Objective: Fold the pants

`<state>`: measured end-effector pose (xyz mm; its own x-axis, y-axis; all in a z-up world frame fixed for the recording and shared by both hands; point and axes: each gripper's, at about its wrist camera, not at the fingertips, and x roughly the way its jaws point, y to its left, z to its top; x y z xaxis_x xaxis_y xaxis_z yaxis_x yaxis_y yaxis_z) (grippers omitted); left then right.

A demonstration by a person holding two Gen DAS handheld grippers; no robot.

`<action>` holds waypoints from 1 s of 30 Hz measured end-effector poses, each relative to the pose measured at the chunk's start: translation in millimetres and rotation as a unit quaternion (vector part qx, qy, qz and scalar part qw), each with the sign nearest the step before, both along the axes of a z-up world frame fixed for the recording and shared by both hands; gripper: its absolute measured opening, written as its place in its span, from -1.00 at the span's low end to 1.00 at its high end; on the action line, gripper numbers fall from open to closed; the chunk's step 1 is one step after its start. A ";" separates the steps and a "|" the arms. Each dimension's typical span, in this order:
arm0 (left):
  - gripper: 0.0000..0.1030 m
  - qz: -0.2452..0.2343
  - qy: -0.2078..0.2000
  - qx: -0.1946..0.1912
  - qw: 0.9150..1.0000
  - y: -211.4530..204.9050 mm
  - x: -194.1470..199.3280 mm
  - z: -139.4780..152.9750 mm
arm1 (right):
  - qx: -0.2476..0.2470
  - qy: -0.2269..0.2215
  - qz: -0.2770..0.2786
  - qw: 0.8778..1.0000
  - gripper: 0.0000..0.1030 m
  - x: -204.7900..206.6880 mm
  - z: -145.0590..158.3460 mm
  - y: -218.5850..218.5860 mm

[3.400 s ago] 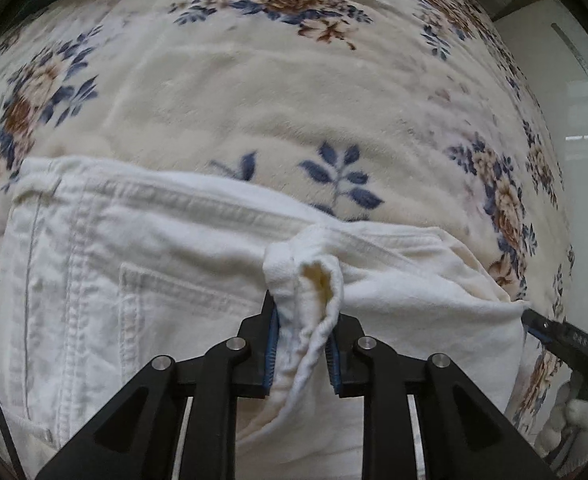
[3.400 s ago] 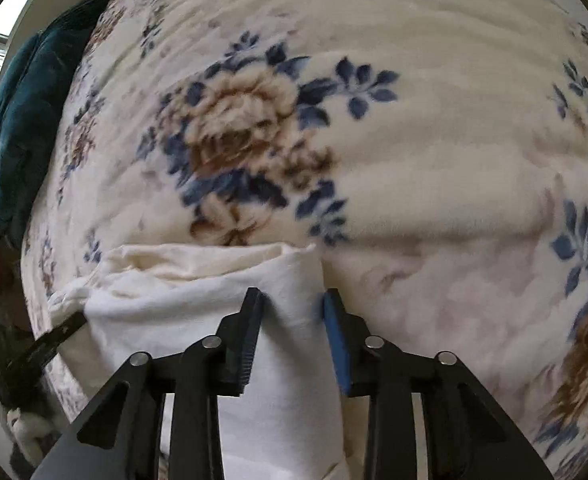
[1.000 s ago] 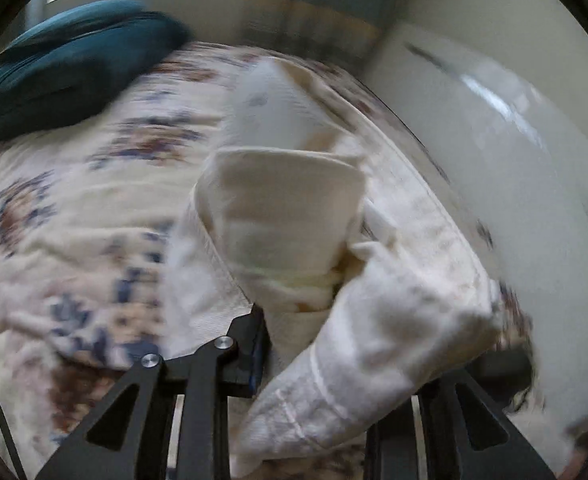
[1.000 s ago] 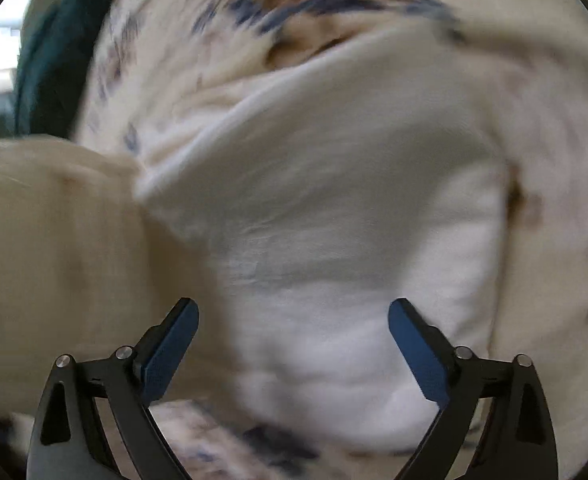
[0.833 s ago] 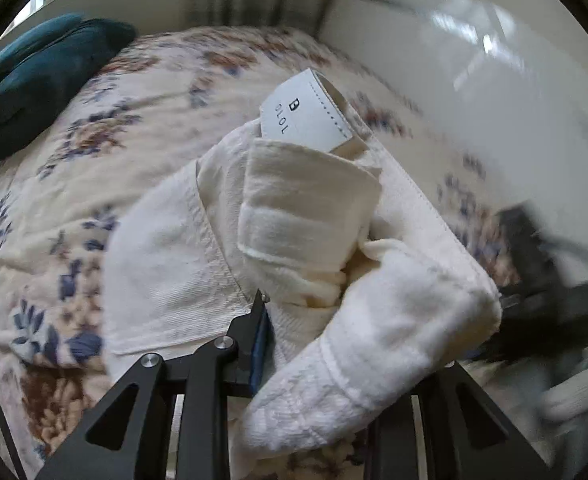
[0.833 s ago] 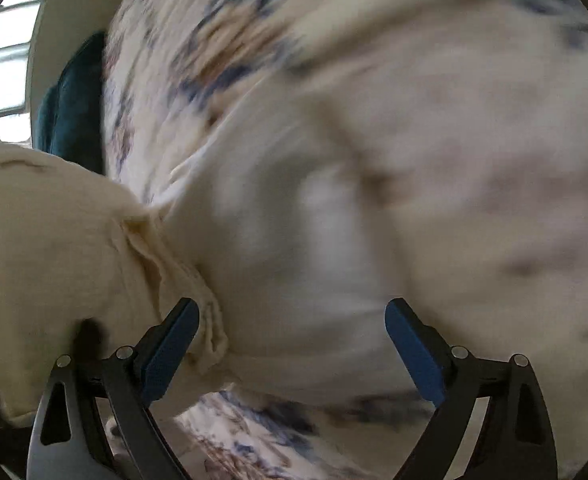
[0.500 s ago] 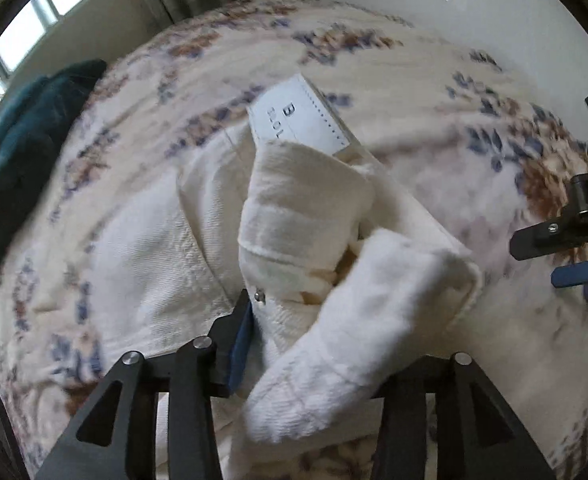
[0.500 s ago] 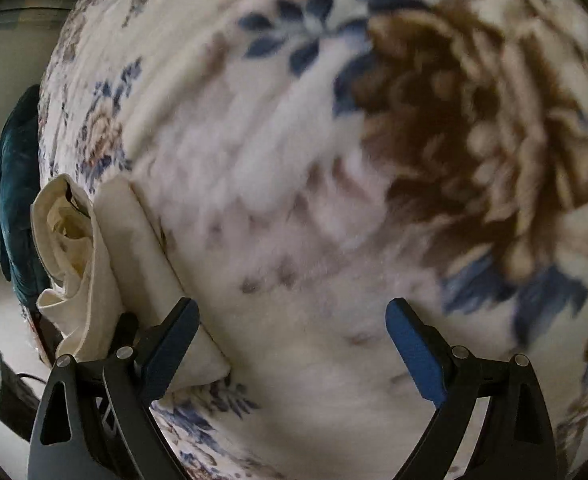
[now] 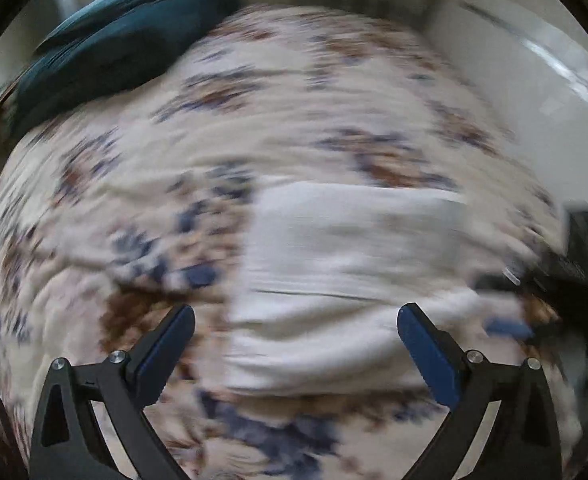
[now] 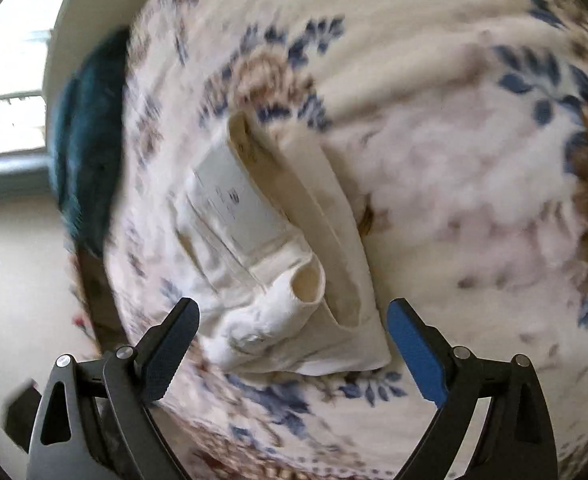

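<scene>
**Both sets of fingers spread, pants lying folded on the bed**

My left gripper [image 9: 296, 334] has its blue-padded fingers [image 9: 428, 354] wide apart and the jaws are opening right now, nothing pinched between them. This view is badly smeared by motion, so I can only make out rough shapes. Just beyond the fingertips I see the white pants [image 9: 346, 264] as a pale bundle lying on the bed.

My right gripper [image 10: 294, 328] is spread wide too, its fingers [image 10: 412, 346] gripping nothing. Between and beyond them the pants [image 10: 277, 248] sit in a compact folded stack, a white label patch [image 10: 233, 200] facing up on top and a rolled cuff or hem opening at the near end. The fingers look clear of the cloth.

Under it all is the floral blanket [image 10: 434, 160], cream with blue leaves and brown blooms, covering the bed. A dark teal pillow [image 9: 109, 52] lies at the far side. At the right edge of the left view I catch a dark blurred shape; I cannot tell what it is
</scene>
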<state>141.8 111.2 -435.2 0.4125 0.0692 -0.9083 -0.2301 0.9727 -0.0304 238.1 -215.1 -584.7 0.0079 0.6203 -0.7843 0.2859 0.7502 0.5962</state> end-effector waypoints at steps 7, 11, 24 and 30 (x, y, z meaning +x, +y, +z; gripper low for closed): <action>1.00 0.085 0.060 -0.047 0.993 59.2 8.3 -53.5 | -0.011 -0.012 -0.021 1.000 -0.63 -20.6 -8.4 -1.5; 0.99 0.097 0.078 -0.059 0.990 62.6 -4.8 -67.2 | -0.002 -0.018 -0.022 1.000 -0.77 -55.3 19.6 -10.1; 1.00 0.049 0.113 -0.030 0.992 32.1 -13.3 -90.2 | 0.006 0.033 -0.041 0.999 0.04 -55.5 -20.7 -36.4; 1.00 0.043 0.114 -0.030 0.992 20.1 -15.7 -93.8 | 0.070 0.046 -0.069 0.994 0.80 -52.9 -33.3 -34.3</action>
<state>126.1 131.4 -529.0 0.1917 0.0380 -0.9807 -0.3198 0.9471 -0.0258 185.2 -249.4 -618.0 0.0336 0.7215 -0.6916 0.4385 0.6112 0.6589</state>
